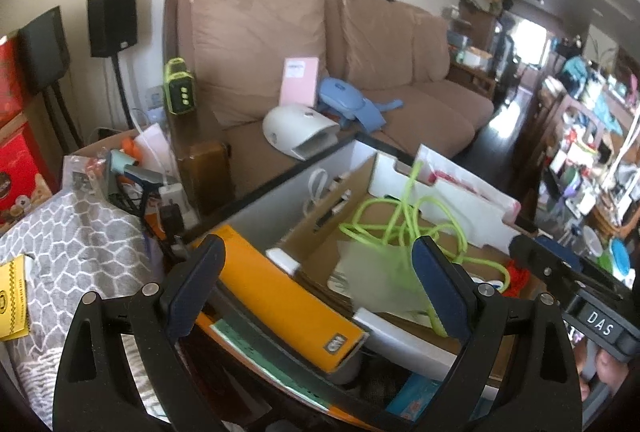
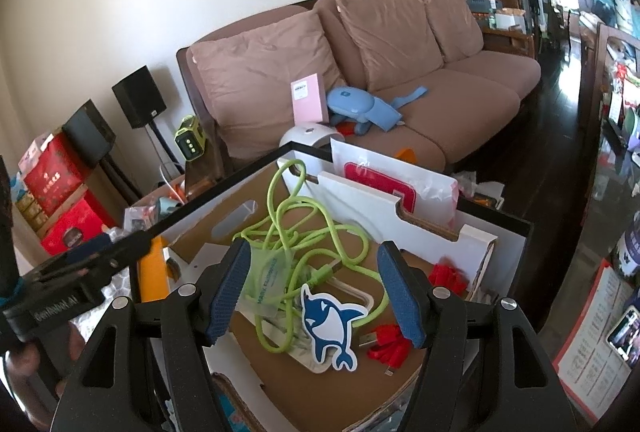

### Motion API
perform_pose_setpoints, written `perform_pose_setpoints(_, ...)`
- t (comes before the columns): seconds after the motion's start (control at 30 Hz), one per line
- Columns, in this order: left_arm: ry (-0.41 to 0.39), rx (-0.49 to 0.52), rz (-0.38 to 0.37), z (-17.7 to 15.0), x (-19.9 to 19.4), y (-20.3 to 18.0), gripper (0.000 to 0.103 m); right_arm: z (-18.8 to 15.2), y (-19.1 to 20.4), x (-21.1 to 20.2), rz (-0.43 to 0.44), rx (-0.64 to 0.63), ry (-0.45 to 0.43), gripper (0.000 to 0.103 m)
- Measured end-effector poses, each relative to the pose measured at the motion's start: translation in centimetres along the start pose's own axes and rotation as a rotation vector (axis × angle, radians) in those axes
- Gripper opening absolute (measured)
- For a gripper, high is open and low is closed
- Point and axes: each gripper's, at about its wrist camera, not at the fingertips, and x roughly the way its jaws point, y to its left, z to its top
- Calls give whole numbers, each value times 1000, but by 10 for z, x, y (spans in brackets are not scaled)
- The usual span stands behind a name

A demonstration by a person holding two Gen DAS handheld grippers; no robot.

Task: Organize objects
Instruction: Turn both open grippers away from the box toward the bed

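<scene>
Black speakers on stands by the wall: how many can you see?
2. One speaker stands nearest the sofa's arm; the other speaker stands further from the sofa, beside the red boxes. More may be hidden past the frame edge.

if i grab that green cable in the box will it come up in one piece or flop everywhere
The green cable is loosely tangled, so it will probably lift as a floppy, dangling clump. Its loops lie over the whale sticker, which may get dragged along.
</scene>
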Motion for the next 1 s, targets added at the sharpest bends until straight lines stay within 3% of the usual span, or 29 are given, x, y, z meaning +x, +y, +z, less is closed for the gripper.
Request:
perform_pose_setpoints(0.3,-10,-84,56,-1,-8,31,94,-1,4,0,-17,-19,-13,70)
perform_pose_setpoints(0.4,1,-82,72,-4,-10,37,97,-1,6,-2,-33,-31,-23,76)
perform_pose_setpoints(0.47,-18,-75,85,-7,-14,39,101,0,7,-4,-48,-35,-42,84)
perform_pose_setpoints(0.57,-55,-77,96,-8,-22,42,103,1,7,-7,-53,-31,-73,89)
perform_pose_setpoints(0.8,-112,-95,89,-7,-40,49,103,2,6,-11,-46,-25,-105,92)
perform_pose_setpoints(0.93,-128,-109,93,-8,-48,57,103,2,12,-14,-39,-48,-124,102)
perform_pose_setpoints(1.0,-129,-122,96,-9,-51,64,103,2,14,-14,-31,-58,-129,102)
